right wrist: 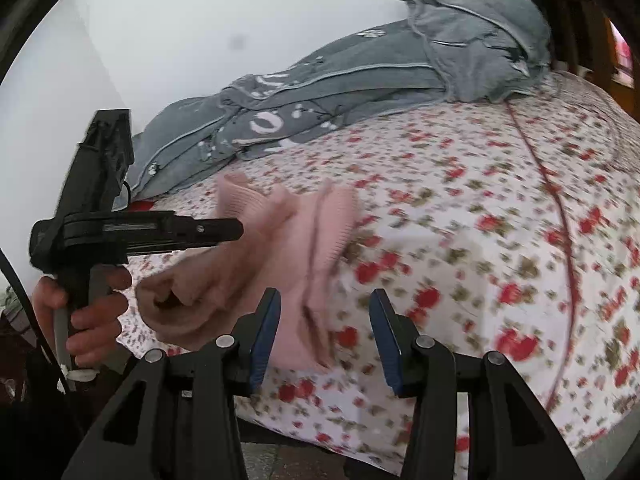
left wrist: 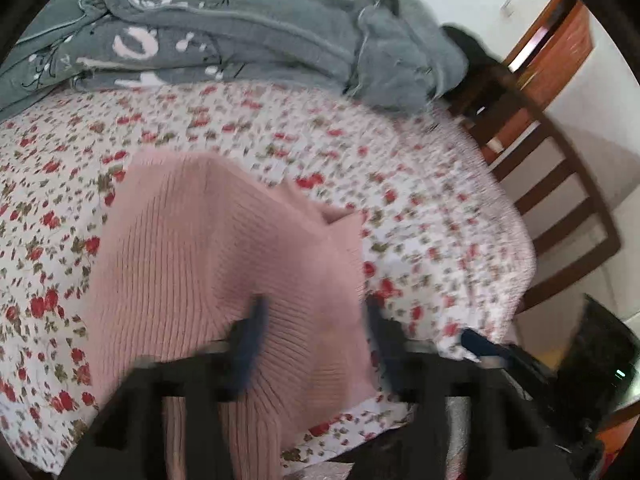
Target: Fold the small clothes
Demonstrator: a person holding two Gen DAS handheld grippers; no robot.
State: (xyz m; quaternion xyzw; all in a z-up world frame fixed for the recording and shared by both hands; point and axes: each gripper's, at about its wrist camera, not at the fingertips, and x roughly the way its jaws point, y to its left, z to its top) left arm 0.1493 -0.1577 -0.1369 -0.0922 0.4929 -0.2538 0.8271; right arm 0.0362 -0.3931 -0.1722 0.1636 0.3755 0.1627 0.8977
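Bed covered by a white quilt (left wrist: 420,184) printed with small red flowers and green leaves; a red seam line curves across it in the right wrist view. Along the far side, against the white wall (right wrist: 192,20), lies a rumpled grey blanket (left wrist: 240,36) with pale markings and light piping, heaped highest at its right end. Beyond the bed's right edge stands a dark wooden slatted frame (left wrist: 560,208), with a brown wooden door (left wrist: 560,44) behind it.

We see the sweater (left wrist: 224,256) lying on the bed (left wrist: 420,208) near its front edge, the blanket (left wrist: 224,40) heaped behind it, and probably a chair (left wrist: 560,216) right of the bed.
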